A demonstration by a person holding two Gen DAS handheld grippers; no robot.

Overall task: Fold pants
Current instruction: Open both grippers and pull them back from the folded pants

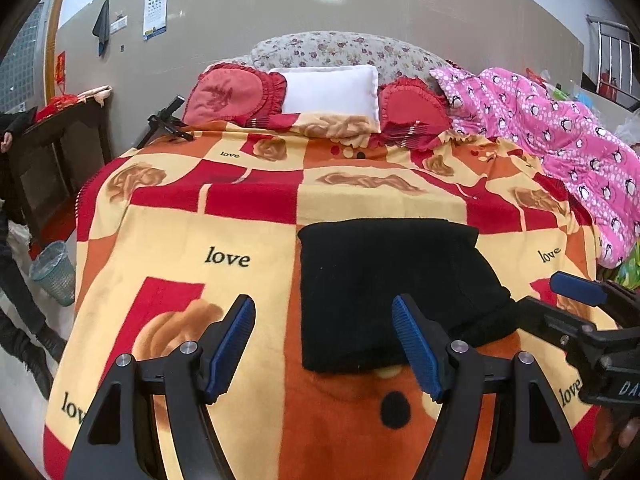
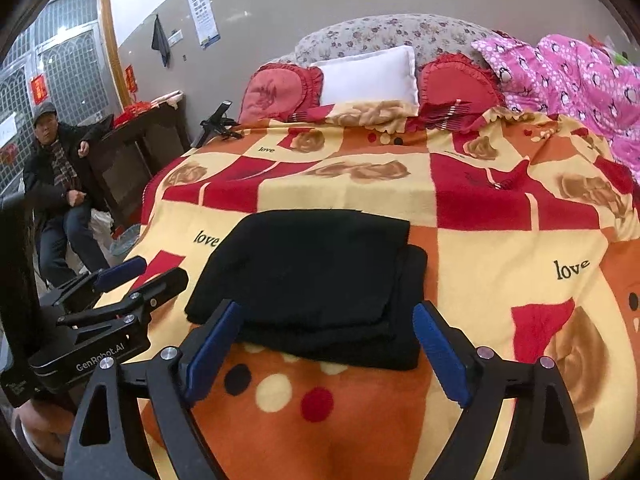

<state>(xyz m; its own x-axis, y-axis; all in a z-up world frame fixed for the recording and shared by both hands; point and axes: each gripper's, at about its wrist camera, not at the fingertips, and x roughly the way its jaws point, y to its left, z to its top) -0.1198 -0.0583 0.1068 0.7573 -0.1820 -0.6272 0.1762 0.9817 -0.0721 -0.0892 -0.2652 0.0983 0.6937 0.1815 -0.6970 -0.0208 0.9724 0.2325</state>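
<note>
The pants [image 2: 316, 280] lie folded in a neat stack on the bed [image 2: 500, 240], at twelve o'clock from both claws; left claw [image 1: 324, 344] and right claw [image 2: 328, 344] gape wide, empty. Little seems left.

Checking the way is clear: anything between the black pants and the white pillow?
Nothing but bare blanket between the folded pants and the white pillow; both wrist views show it.

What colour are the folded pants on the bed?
Black; the folded pants show best in the right wrist view.
</note>
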